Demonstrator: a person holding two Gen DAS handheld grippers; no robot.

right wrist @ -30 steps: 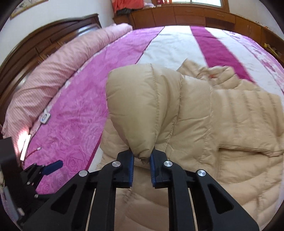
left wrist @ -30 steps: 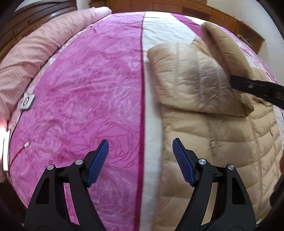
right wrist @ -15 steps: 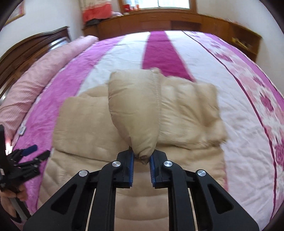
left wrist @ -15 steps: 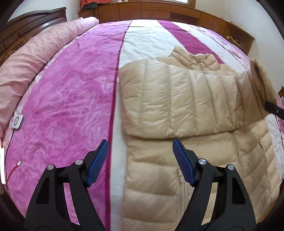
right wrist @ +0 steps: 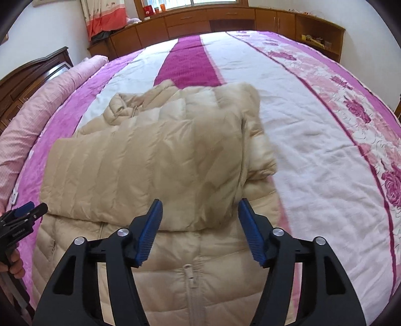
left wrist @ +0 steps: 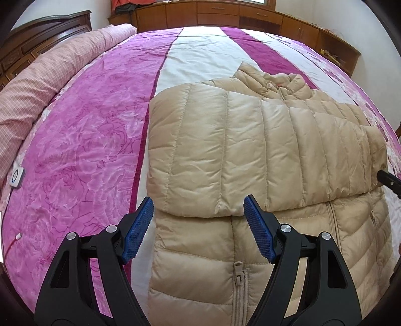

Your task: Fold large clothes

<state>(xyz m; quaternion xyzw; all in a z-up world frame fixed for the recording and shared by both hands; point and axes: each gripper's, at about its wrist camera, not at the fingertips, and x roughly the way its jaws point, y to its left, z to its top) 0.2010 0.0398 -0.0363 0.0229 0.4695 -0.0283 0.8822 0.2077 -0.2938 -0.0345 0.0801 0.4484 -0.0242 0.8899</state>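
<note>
A beige quilted down jacket lies zipper-up on the bed, with a sleeve folded flat across its chest. My left gripper stands open over the jacket's left edge, just below the sleeve's fold, holding nothing. My right gripper hovers over the sleeve's cuff end; its jaws are opening and the cuff lies between them, no longer pressed. The right gripper's tip shows at the far right of the left wrist view. In the right wrist view the left gripper appears at the far left, held by a hand.
The bed has a pink, magenta and white striped cover. A rolled pink quilt lies along the dark headboard. A small white device with a cable sits near the bed's left edge. Wooden cabinets line the far wall.
My right gripper carried the sleeve across the jacket, laid it over the chest and let go of the cuff. The left gripper shifted right over the jacket's edge, still open.
</note>
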